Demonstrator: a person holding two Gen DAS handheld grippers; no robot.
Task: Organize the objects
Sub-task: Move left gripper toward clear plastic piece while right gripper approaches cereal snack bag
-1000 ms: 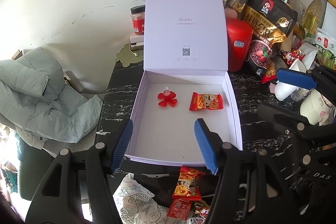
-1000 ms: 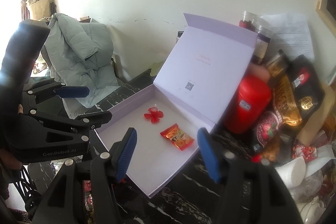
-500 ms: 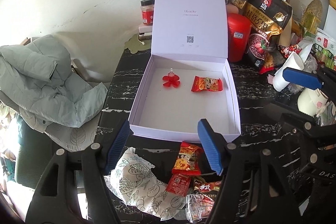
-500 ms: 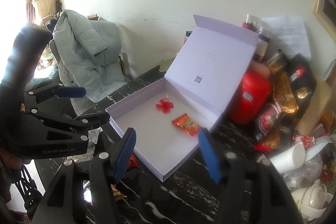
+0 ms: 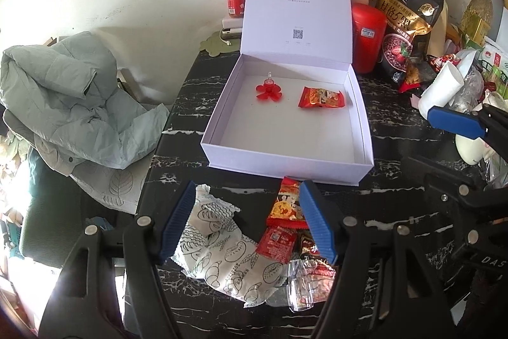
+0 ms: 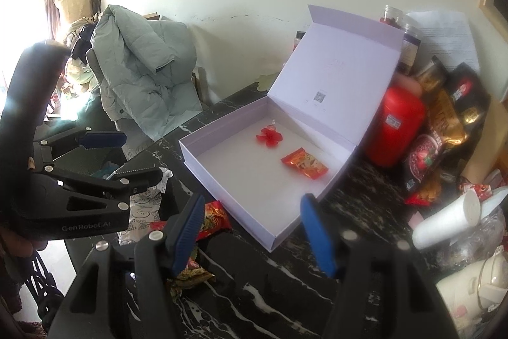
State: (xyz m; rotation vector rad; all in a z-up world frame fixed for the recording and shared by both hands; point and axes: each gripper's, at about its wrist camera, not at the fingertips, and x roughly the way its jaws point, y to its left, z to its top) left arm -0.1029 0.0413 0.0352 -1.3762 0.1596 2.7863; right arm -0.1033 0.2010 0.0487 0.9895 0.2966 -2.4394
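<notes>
A red flower-shaped piece (image 5: pixel 269 91) and one red snack packet (image 5: pixel 321 97) lie in the open white box (image 5: pixel 285 167). Near it, several loose packets (image 5: pixel 287 208) remain on the table. Left gripper (image 5: pixel 246 220) and right gripper (image 6: pixel 254 231) hover, jaws apart, empty.

A pale lilac cardboard box (image 5: pixel 287 162) stands on the black bench (image 5: pixel 190 91) veined with white. Inside lie a translucent red flower-shaped plastic piece (image 5: pixel 268 91) and a red-and-orange foil snack packet (image 5: pixel 321 97). In front, a white wrapper with black line drawings of pastries (image 5: pixel 222 250) lies beside small red sachets (image 5: pixel 277 243). The left tool (image 5: pixel 246 221) has blue pads on black arms. A pale green quilted jacket (image 5: pixel 63 97) lies at the left.
</notes>
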